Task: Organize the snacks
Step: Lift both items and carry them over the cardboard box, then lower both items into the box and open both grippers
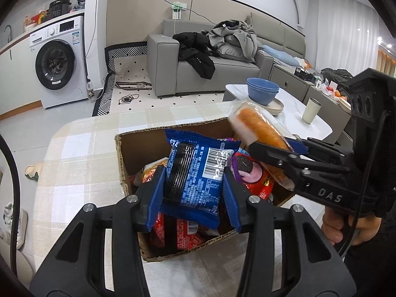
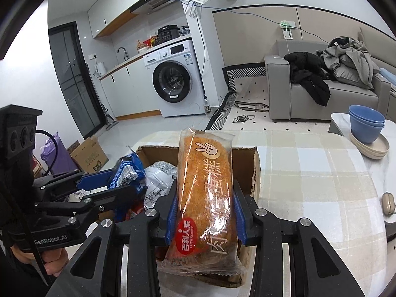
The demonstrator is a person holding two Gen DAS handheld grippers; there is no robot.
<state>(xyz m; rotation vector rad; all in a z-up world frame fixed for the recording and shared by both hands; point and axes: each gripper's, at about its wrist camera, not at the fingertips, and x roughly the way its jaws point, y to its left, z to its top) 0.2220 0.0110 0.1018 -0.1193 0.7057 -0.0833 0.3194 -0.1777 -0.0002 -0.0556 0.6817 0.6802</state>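
Left gripper (image 1: 194, 185): clamped on the blue cookie packet (image 1: 198, 170), blue pads pressing both its long sides; packet upright, raised above the cardboard box (image 1: 138, 146).
Right gripper (image 2: 204, 212): closed on the orange cake pack (image 2: 205, 190), held lengthwise between the pads, tilted up over the box's near edge.
Hand pose: in the left wrist view the right gripper reaches in from the right, level with the box top, a hand (image 1: 346, 227) wrapped on its handle; in the right wrist view the left gripper comes in from the left.
Box contents: red wrappers (image 1: 183, 235) and a purple cookie pack (image 1: 245, 168) lie inside.
Surface (image 2: 309, 173): plaid cloth; the box stands on it.
Farther off: blue bowls (image 2: 366, 123) stacked on a beige plate.
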